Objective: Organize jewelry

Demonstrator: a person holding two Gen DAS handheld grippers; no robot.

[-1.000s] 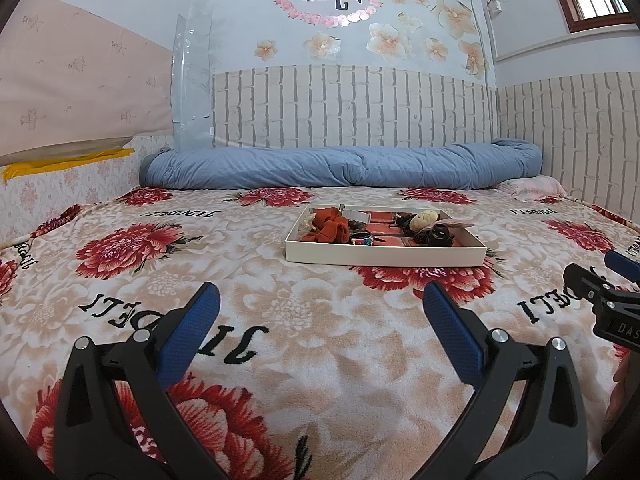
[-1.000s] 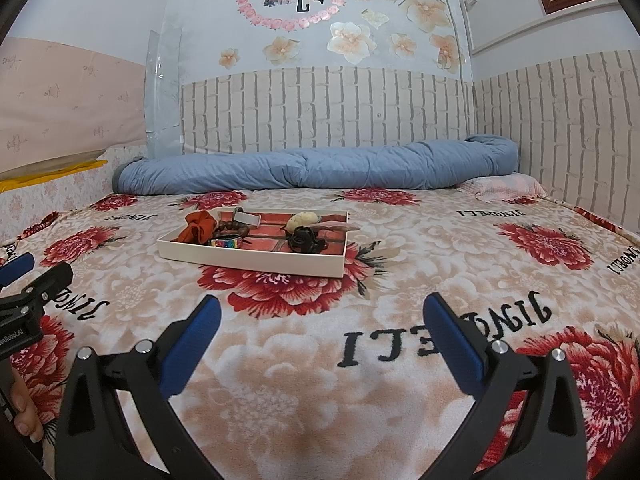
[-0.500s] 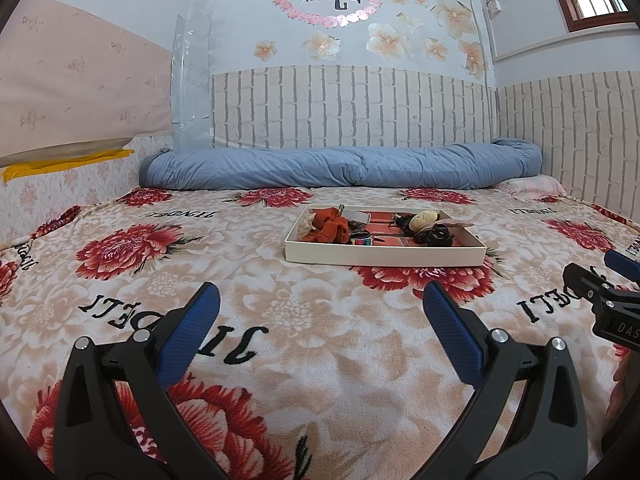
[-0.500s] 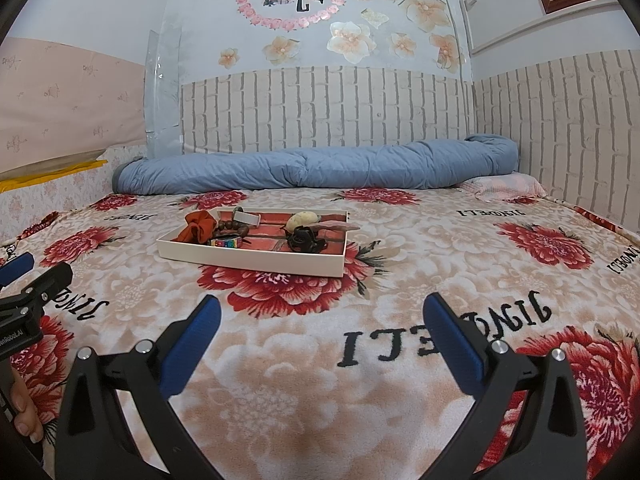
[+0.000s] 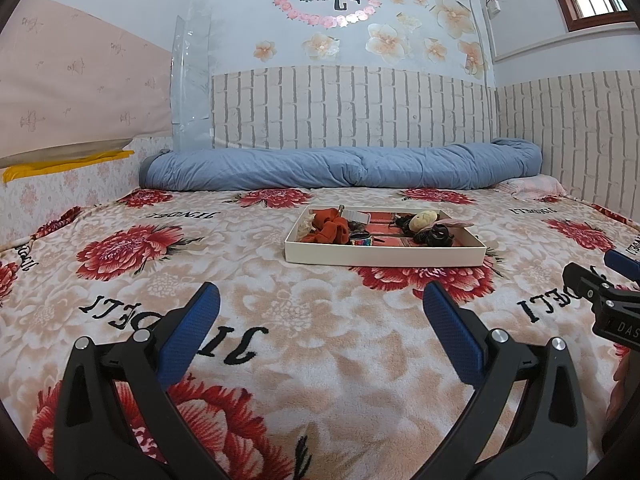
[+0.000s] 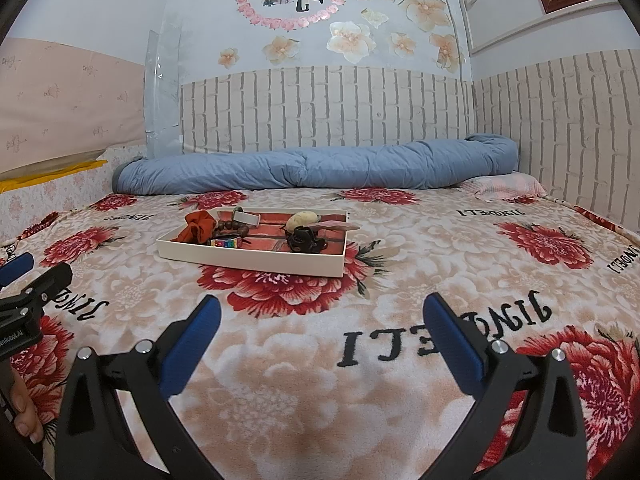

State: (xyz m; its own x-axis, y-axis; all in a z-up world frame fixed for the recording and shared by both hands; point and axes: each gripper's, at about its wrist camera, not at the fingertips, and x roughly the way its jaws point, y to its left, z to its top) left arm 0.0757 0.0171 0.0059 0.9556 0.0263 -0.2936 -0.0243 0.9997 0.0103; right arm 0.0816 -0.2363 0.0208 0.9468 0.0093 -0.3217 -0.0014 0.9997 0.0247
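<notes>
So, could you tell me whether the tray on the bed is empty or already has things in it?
It has things in it: the tray holds an orange scrunchie, a black claw clip and other small accessories.

Both tongs share one build. The left tongs (image 5: 320,300) have two black plastic arms, each tipped with a blue ribbed pad (image 5: 192,328) and fixed by silver round-headed screws (image 5: 141,335). The right tongs (image 6: 320,302) match: black arms, blue textured pads (image 6: 452,336), silver screws (image 6: 498,346). White lettering marks the black body of each.
</notes>
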